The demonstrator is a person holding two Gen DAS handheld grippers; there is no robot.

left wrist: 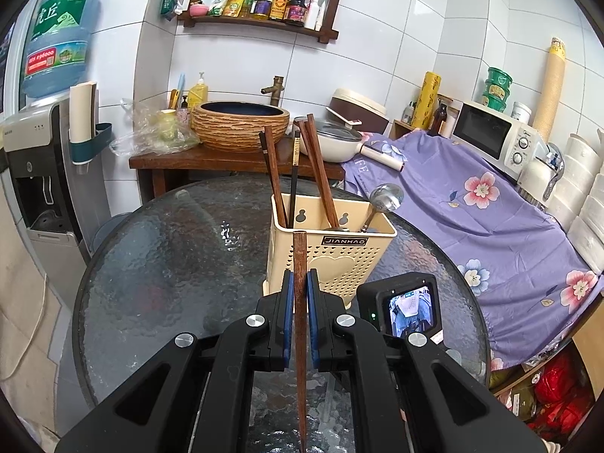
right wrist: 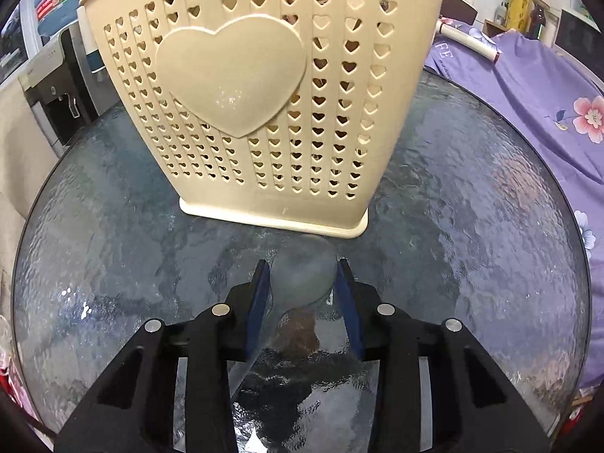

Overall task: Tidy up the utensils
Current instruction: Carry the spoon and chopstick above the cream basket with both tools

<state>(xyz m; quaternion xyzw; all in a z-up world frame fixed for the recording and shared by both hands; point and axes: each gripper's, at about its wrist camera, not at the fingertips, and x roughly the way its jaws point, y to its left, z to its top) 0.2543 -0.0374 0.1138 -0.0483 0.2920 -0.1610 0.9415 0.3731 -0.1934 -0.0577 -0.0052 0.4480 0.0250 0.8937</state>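
A cream perforated utensil holder stands on the round glass table. It holds several chopsticks and a metal ladle. My left gripper is shut on a brown wooden chopstick, held upright just in front of the holder. In the right wrist view the holder fills the top. My right gripper is open around the bowl of a grey spoon lying on the table just before the holder's base. The right gripper's body shows in the left wrist view.
Behind the table are a wooden stand with a basin, a pan, a water dispenser at left and a purple flowered cloth with a microwave at right.
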